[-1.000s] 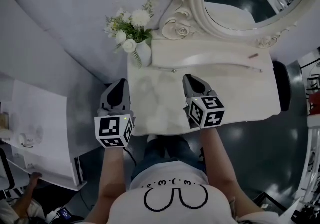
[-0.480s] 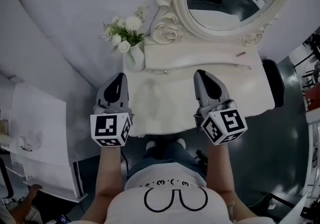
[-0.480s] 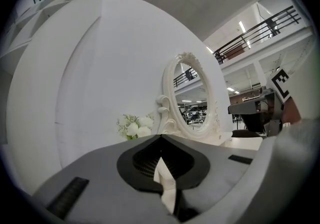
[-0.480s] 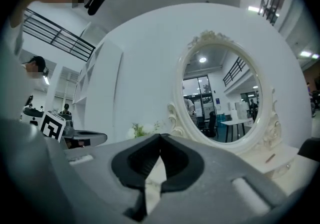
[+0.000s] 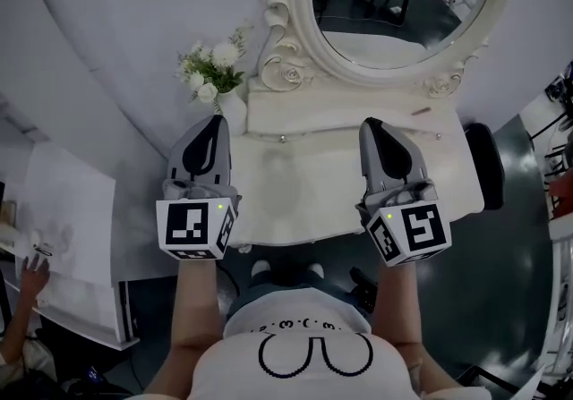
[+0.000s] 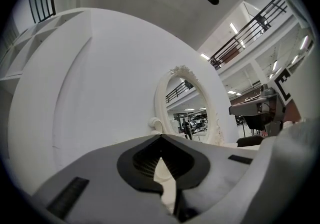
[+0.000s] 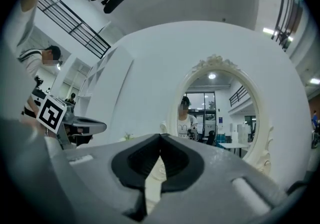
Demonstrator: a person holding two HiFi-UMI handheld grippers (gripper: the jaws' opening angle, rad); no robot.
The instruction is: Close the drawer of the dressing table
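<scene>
The white dressing table (image 5: 304, 197) stands below me against a curved white wall. Its low drawer row under the mirror shows a small knob (image 5: 283, 139) at the left and another knob (image 5: 439, 136) at the right; the fronts look flush, and I see no drawer standing out. My left gripper (image 5: 215, 121) hovers over the table's left edge, shut and empty. My right gripper (image 5: 369, 124) hovers over the right half, also shut and empty. In the left gripper view the left gripper (image 6: 161, 138) points at the wall and mirror; in the right gripper view the right gripper (image 7: 161, 137) faces the mirror.
An oval ornate mirror (image 5: 394, 4) rises behind the table. A vase of white flowers (image 5: 217, 72) stands at its back left corner, and a small pinkish stick (image 5: 421, 110) lies on the drawer row. A white desk (image 5: 72, 210) is at the left, a dark stool (image 5: 483, 165) at the right.
Both grippers have risen and moved toward the mirror, the right one rolling a little. My head has tipped up, so more of the mirror shows. Both stay shut.
</scene>
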